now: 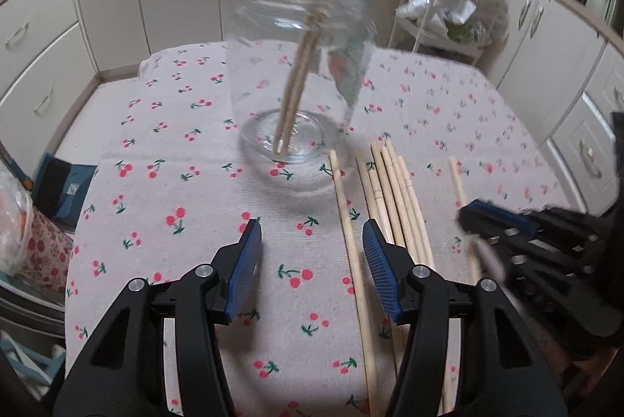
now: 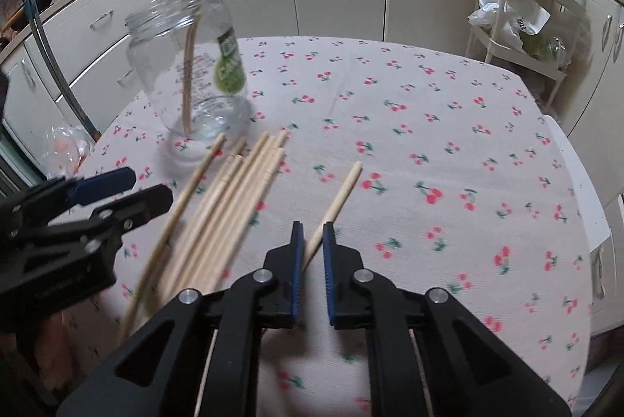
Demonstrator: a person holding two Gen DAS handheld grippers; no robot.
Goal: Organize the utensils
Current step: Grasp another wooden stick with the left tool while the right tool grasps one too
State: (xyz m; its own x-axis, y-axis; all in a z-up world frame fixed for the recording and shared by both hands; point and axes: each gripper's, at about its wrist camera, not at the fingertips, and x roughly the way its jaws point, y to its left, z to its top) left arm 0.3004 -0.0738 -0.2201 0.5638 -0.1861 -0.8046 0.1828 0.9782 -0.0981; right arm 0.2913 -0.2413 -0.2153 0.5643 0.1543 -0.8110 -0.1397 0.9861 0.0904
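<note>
right hand-held gripper (image 2: 311, 249) nearly together around lone chopstick (image 2: 338, 200), contact unclear. left hand-held gripper (image 1: 312, 253) apart, empty. loose chopsticks (image 2: 234, 191) on surface (image 2: 429, 128); two in jar (image 2: 195, 74) beyond. judged step: pick-up; next: clamp, lift, drop into jar.

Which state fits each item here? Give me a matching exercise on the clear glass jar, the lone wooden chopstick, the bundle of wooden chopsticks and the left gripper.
Things:
1. clear glass jar
2. lone wooden chopstick
3. bundle of wooden chopsticks
4. left gripper

States:
A. lies between the narrowed fingers of the right gripper
B. open, holding nothing
C. stands upright with two chopsticks inside
D. lies loose on the cherry-print tablecloth, in front of the jar

Pairs: 1-C, 2-A, 3-D, 4-B
</note>
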